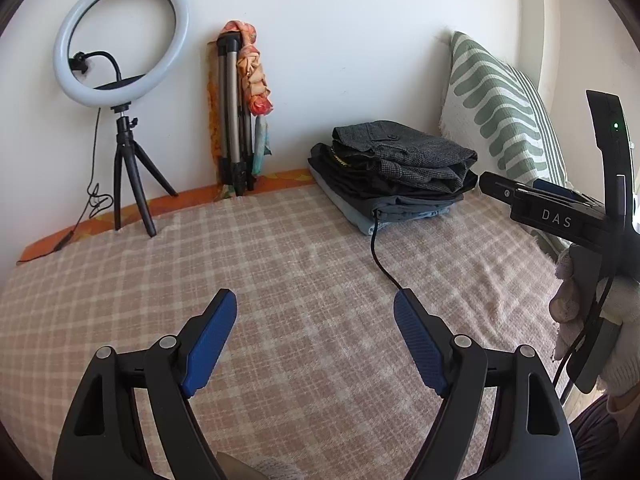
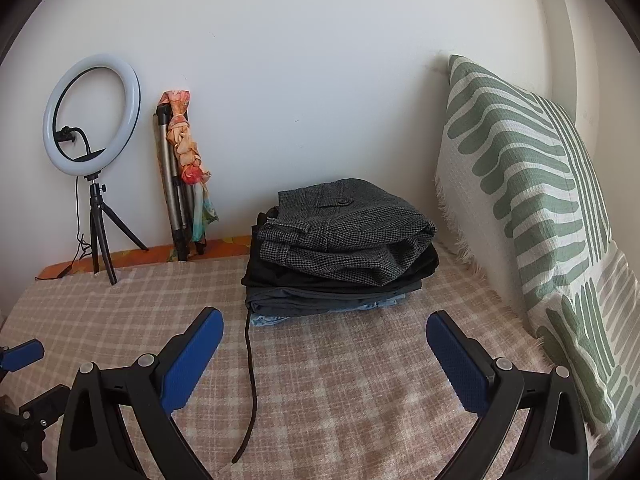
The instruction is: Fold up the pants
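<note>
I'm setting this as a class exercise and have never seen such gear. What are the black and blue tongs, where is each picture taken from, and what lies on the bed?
No robot here: a person holds one hand tool in each hand, each ending in a two-finger gripper with blue pads. A camera on each tool looks forward along its fingers. One picture comes from the left gripper, the other from the right gripper. Both are open and hold nothing. On the checked blanket lies a stack of folded pants, grey tweed on top, with a black cord trailing from it. A green-striped pillow leans beside it. A ring light stands by the wall.
</note>
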Motion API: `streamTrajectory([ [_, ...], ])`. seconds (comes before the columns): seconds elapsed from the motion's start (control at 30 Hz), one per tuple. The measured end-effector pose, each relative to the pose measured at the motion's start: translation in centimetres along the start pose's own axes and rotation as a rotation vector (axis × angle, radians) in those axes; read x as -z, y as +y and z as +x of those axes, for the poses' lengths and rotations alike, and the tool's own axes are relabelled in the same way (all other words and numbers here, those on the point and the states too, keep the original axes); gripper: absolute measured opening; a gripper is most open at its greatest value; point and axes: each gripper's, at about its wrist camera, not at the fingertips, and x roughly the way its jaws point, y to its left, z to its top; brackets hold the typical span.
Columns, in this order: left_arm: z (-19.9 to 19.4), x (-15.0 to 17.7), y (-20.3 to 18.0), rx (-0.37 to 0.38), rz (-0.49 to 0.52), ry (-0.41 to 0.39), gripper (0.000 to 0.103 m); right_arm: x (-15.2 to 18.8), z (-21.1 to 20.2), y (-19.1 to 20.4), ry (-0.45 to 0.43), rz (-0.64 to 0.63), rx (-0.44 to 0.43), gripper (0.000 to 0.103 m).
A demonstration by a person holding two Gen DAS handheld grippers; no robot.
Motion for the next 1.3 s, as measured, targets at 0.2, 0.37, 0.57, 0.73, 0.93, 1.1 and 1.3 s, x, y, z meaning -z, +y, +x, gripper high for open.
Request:
streamTrajectory([
  [0.2,-0.3,0.5,-0.1,0.004,-0.001,0.017,0.081,0.2,-0.5,0.3,-0.005,-0.015,-0.001,0.103],
  [0.37,-1.2,0.4,-0.1,-0.003,-0.002,0.0,0.081,0.2,-0.8,0.7,-0.006,-0.013,-0.006,0.103],
  [0.57,-1.7,0.3,0.1,-0.01,-0.018,-0.003,0.081,0.1,-1.2,1.1,-0.022,-0.018,0.0,0.103],
  [0.73,-1.7,0.3,0.0,-0.017,-0.016,0.0,0.081,0.3,-1.2,1.1,-0.025,-0.031,0.021,0.103],
  [0.93,-1.8,0.3,0.0,-0.02,-0.012,0.0,0.081,0.1,-1.4,0.9,-0.029,-0.021,0.02,0.103],
  [1.1,-2.1,0.3,-0.1,-0.033,-0.009,-0.008,0.081,0.1,-1.4,0.9,-0.028,-0.018,0.017,0.103],
  [1.3,-2.1,0.3,0.0,-0.052,-0.018,-0.012,0.081,0.2,-1.5,1.1,-0.028,-0.022,0.016,0.103],
])
